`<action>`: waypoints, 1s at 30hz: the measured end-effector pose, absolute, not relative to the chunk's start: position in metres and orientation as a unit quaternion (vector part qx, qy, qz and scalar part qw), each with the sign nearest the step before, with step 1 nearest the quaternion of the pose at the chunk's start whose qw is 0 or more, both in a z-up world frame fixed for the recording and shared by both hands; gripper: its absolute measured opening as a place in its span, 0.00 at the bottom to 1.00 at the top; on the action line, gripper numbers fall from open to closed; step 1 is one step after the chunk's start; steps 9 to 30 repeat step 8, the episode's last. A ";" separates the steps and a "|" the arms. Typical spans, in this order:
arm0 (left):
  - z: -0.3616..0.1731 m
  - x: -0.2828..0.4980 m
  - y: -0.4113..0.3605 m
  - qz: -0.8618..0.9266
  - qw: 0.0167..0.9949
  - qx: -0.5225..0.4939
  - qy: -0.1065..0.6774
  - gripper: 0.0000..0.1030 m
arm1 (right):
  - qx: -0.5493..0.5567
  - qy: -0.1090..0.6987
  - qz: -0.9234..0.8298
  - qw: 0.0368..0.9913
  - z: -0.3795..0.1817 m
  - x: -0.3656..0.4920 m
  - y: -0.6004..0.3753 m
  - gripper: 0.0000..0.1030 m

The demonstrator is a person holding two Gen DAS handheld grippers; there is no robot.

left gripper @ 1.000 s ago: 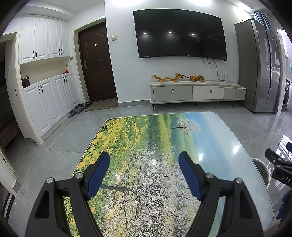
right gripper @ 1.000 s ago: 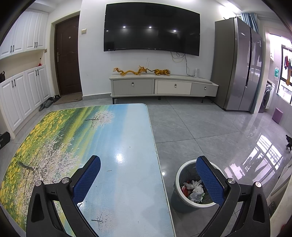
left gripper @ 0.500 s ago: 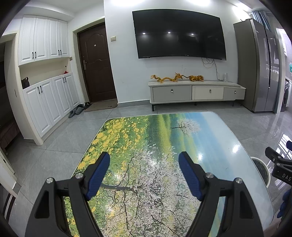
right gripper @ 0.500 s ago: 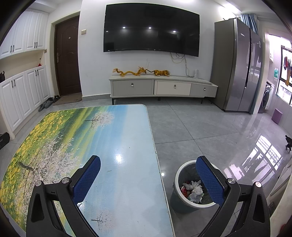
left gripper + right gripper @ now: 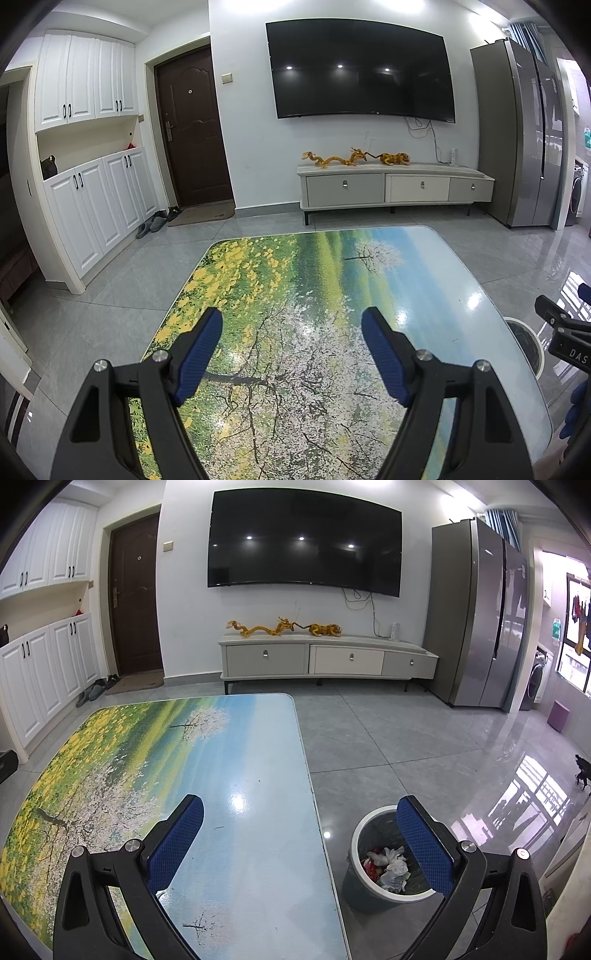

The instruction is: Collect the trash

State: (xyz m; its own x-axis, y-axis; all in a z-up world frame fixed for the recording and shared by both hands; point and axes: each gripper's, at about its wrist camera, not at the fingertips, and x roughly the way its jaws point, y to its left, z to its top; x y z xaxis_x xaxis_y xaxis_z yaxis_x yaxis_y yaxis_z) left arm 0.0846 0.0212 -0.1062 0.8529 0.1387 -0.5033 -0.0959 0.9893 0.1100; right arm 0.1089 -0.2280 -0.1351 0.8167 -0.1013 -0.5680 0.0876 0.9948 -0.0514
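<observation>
Left wrist view: left gripper (image 5: 291,345) spread wide, nothing between the blue pads (image 5: 199,354), held above the table (image 5: 332,280). Table top glossy, printed with a landscape of yellow flowers, white blossom trees and blue sky. At the right edge, part of the right gripper (image 5: 567,338), black, with the white letters "DAS" readable, the rest cut off.

Right wrist view: right gripper (image 5: 299,843) likewise spread wide and holding nothing; left pad (image 5: 175,843) over the table edge (image 5: 314,801), right pad (image 5: 424,849) over the trash bin (image 5: 369,893). Bin round, grey, with a pale rim, standing on the tiled floor (image 5: 406,746) just beside the table's right side. Inside: trash (image 5: 388,862), crumpled white paper or plastic with some red and green scraps. No label legible on the bin.

Far wall: dark television (image 5: 303,541) above a low cabinet (image 5: 325,661) carrying golden dragon figures (image 5: 266,627). Refrigerator (image 5: 480,627) to the right.
</observation>
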 end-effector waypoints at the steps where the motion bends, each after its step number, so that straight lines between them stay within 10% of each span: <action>1: -0.106 0.085 0.021 0.061 0.962 0.040 0.265 0.75 | -0.011 0.299 -0.050 0.953 -0.135 0.109 -0.228 0.99; 30: -0.105 0.085 0.021 0.061 0.962 0.037 0.264 0.75 | -0.011 0.298 -0.050 0.953 -0.135 0.108 -0.229 0.99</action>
